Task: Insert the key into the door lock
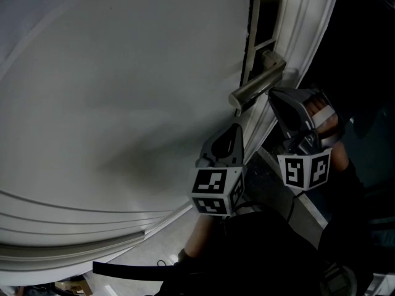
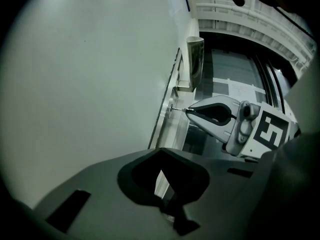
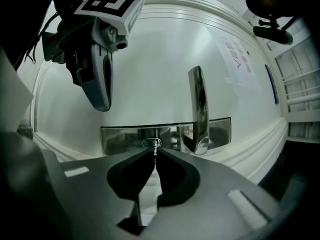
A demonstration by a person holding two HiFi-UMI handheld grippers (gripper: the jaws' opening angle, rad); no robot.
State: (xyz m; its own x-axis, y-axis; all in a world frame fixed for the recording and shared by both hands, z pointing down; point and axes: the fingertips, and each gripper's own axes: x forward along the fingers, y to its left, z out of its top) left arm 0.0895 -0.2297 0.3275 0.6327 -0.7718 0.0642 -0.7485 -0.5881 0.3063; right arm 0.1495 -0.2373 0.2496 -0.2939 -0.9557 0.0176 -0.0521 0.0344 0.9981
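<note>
The right gripper (image 3: 155, 153) has its jaws pressed together on the key (image 2: 179, 109), pinching it by the head so the thin shaft sticks out in front. The key's tip sits at the keyhole (image 3: 152, 143) in the metal lock plate (image 3: 120, 136), just beside the base of the handle (image 3: 199, 109); how far in it has gone I cannot tell. The step in hand looks like the push home. It wants the shaft held square to the plate and the blade lined up with the slot, then a slow, straight press along the key's own line (a slim key held only at the tips will likely swivel if forced at an angle). If it binds, a slight wiggle should serve better than more pressure. The right gripper reaches in toward the white door (image 1: 123, 103) below the handle and apart from it. The left gripper (image 2: 160, 151) hangs off to the side, near the door but apart from the plate, its jaws closed on nothing, pointing along the door face toward the keyhole.
</note>
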